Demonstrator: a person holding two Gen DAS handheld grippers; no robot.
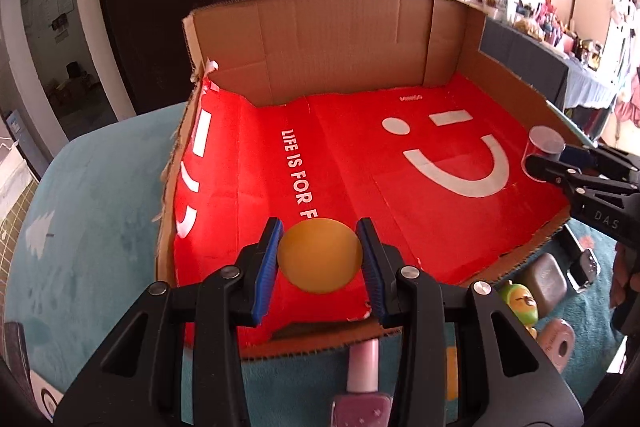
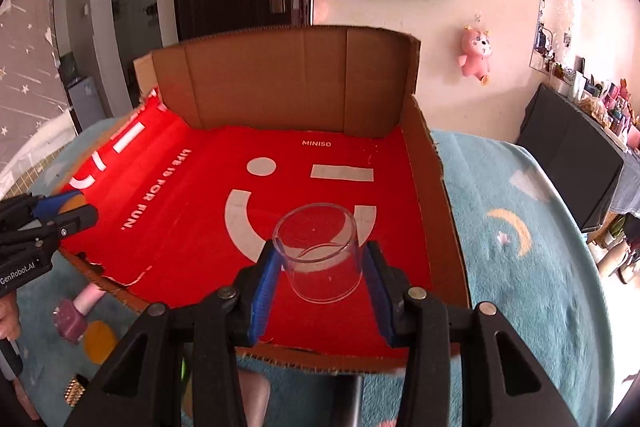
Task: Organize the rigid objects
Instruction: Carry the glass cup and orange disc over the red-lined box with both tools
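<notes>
The left hand-held gripper (image 1: pixel 320 257) clamps an orange ball (image 1: pixel 320 255) between its blue pads, holding it above the near edge of an open cardboard box (image 1: pixel 340 39) whose red floor carries a white smiley face and the words "LIFE IS FOR FUN." The right hand-held gripper (image 2: pixel 320 267) grips a clear plastic cylinder (image 2: pixel 318 251) upright between its pads, over the box floor near the box's right wall; whether the cylinder touches the floor cannot be told. Just below the left hand-held gripper, outside the box on a teal blanket (image 1: pixel 92 195), lies a pink nail polish bottle (image 1: pixel 362 383). To its right sit a green toy figure (image 1: pixel 518 303), a grey case (image 1: pixel 546 279) and a pink tape roll (image 1: pixel 558 345).
</notes>
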